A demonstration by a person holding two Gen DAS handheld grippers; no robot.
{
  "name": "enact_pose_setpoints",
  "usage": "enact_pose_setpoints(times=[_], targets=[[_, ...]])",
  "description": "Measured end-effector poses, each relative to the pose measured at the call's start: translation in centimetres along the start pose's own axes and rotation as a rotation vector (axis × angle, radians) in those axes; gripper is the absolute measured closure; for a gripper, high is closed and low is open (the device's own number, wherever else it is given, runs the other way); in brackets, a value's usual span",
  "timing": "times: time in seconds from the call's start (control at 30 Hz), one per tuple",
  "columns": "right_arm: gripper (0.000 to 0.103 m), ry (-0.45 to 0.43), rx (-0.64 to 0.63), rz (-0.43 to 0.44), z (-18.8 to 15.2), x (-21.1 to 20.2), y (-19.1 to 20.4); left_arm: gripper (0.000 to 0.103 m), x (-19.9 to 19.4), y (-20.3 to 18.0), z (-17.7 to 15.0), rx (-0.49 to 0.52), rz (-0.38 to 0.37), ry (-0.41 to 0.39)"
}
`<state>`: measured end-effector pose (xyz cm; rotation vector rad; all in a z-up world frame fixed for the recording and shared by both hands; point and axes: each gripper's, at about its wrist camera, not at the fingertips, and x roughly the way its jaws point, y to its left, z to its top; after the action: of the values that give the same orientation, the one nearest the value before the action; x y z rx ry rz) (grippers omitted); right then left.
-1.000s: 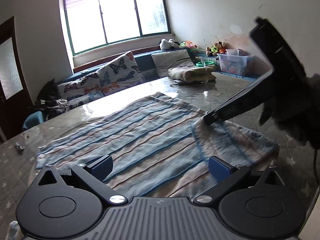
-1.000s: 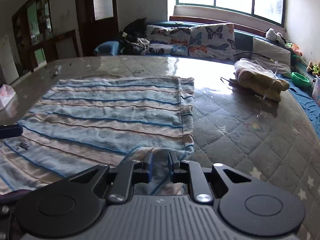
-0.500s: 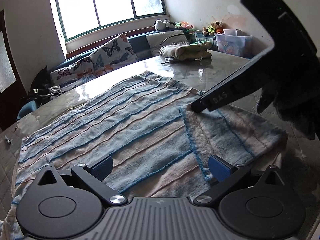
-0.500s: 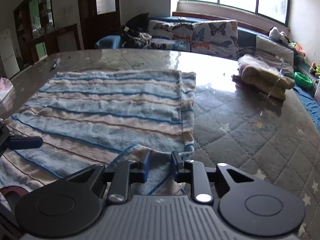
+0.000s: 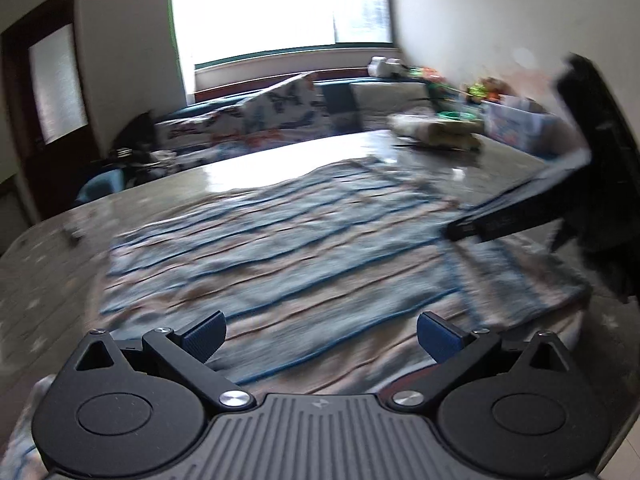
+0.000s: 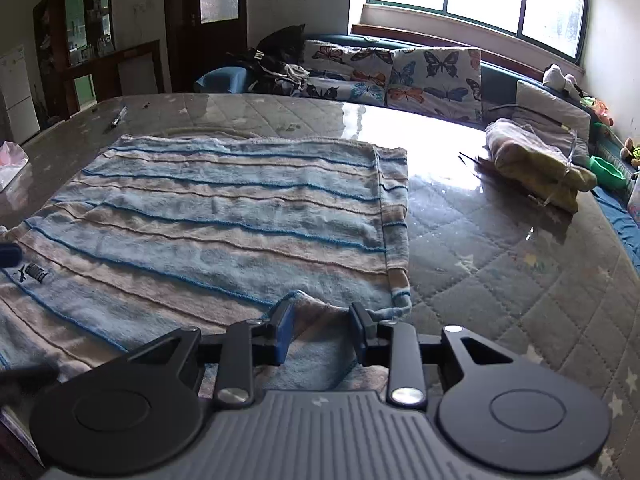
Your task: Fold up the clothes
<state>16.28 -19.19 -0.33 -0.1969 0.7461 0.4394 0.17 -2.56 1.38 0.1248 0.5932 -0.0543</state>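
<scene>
Your striped towel point(image 6: 224, 216) lay spread on the bench point(image 6: 500, 280), near corner flopped over. Left gripper point(image 5: 320, 334) gaped wide, holding nothing; right gripper point(image 6: 320, 332) sat partly open astride that corner. Soft, limp, light stuff, so corners looked like the best grab.
</scene>
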Motion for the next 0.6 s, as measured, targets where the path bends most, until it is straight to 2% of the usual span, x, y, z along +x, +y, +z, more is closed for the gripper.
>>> enact_pose_setpoints(times=[0.13, 0.37, 0.5, 0.6], targets=[[0.063, -0.021, -0.021, 0.029, 0.0, -1.2, 1.4, 0.0, -1.8, 4.0, -1.5, -0.102, 0.117, 0.007], [0.063, -0.037, -0.088, 0.111, -0.3, -2.3, 5.1, 0.002, -5.0, 11.2, -4.9, -0.303, 0.353, 0.034], [0.062, -0.04, -0.108, 0.145, -0.3, -2.6, 6.5, 0.012, -6.2, 14.0, -6.9, -0.412, 0.461, 0.069], [0.062, -0.034, -0.121, 0.158, -0.5, -2.5, 7.3, 0.024, -7.1, 16.1, -8.3, -0.49, 0.527, 0.093]])
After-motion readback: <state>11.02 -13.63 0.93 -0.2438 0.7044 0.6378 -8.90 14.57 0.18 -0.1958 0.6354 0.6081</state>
